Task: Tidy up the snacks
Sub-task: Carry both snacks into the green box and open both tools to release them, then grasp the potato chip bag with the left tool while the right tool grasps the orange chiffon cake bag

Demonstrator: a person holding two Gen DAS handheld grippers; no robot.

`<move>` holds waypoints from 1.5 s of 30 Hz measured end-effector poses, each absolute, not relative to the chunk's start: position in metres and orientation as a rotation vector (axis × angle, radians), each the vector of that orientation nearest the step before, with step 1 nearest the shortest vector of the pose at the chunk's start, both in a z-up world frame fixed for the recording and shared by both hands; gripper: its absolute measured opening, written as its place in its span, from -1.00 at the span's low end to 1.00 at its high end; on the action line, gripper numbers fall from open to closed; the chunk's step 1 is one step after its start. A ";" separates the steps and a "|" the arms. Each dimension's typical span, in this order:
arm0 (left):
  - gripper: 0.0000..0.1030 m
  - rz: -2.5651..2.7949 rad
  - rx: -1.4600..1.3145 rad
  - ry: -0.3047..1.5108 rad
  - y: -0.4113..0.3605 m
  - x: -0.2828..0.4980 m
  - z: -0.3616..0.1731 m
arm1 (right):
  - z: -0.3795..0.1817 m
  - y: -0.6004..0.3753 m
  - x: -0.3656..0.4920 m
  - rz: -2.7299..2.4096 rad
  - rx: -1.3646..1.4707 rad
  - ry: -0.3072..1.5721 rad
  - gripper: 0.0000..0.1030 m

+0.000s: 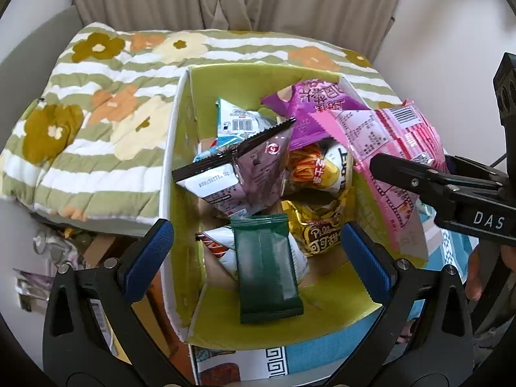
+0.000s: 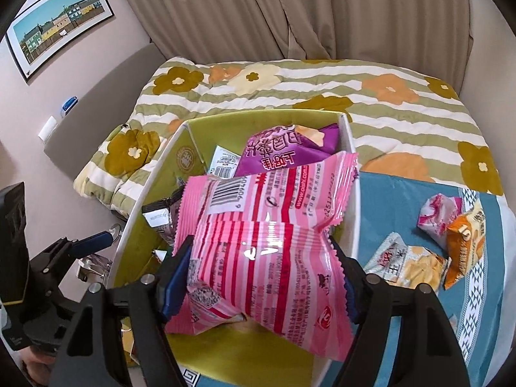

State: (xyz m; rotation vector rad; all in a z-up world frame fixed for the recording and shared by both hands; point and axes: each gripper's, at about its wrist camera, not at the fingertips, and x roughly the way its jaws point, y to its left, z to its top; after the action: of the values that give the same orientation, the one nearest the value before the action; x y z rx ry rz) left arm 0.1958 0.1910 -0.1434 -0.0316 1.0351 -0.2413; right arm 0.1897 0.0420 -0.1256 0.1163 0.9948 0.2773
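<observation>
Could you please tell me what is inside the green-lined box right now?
The green-lined box holds a dark green packet, gold bag, purple bag and others; the pink striped bag and this pile hide the floor.

Beige curtains [image 2: 258,13] hang behind a flowered striped quilt [image 2: 387,109]; a framed picture [image 2: 58,22] hangs on the wall.

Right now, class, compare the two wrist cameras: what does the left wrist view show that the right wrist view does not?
Only the left wrist view shows the dark green packet lying loose between the open left gripper pads, and the gold packet. Only the right wrist view shows three loose snacks on the blue cloth and a framed picture. Both show the box, the purple packet and the pink packet in the right gripper.
</observation>
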 end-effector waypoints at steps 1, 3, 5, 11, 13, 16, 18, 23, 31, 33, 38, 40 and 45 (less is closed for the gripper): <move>0.99 -0.238 -0.033 1.037 0.191 0.196 -0.144 | -0.128 0.043 0.191 0.279 0.114 0.996 0.42; 0.99 -0.238 -0.038 1.045 0.192 0.195 -0.147 | -0.131 0.044 0.191 0.287 0.122 0.996 0.72; 0.99 -0.237 -0.035 1.053 0.192 0.194 -0.149 | -0.132 0.042 0.191 0.289 0.133 0.990 0.99; 0.99 -0.229 -0.039 1.059 0.193 0.193 -0.151 | -0.132 0.040 0.187 0.285 0.121 0.970 0.99; 0.99 -0.228 -0.036 1.048 0.193 0.193 -0.146 | -0.130 0.039 0.186 0.292 0.130 0.973 0.99; 0.99 -0.227 -0.027 1.020 0.192 0.191 -0.135 | -0.122 0.040 0.183 0.297 0.127 0.964 0.99; 0.99 -0.225 -0.023 1.001 0.191 0.190 -0.127 | -0.116 0.041 0.181 0.298 0.123 0.955 0.99; 0.99 -0.224 -0.019 0.954 0.191 0.186 -0.107 | -0.096 0.041 0.174 0.292 0.113 0.919 0.99; 0.99 -0.273 -0.038 0.881 0.182 0.181 -0.078 | -0.059 0.025 0.151 0.237 0.112 0.842 0.99; 0.99 -0.288 -0.032 0.860 0.174 0.179 -0.071 | -0.050 0.012 0.145 0.214 0.128 0.824 0.99; 0.99 -0.321 -0.023 0.823 0.144 0.174 -0.058 | -0.034 -0.031 0.131 0.151 0.163 0.782 0.99; 0.99 -0.332 -0.022 0.814 0.130 0.171 -0.055 | -0.027 -0.049 0.125 0.118 0.155 0.760 0.99; 0.99 -0.349 -0.026 0.814 0.082 0.169 -0.055 | -0.019 -0.103 0.118 0.043 0.135 0.738 0.99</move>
State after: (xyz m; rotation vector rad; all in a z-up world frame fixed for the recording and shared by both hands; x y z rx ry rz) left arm 0.1689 0.0823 -0.0548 -0.0259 0.8138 -0.3491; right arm 0.1183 -0.1033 -0.0194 0.1355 0.7384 0.0432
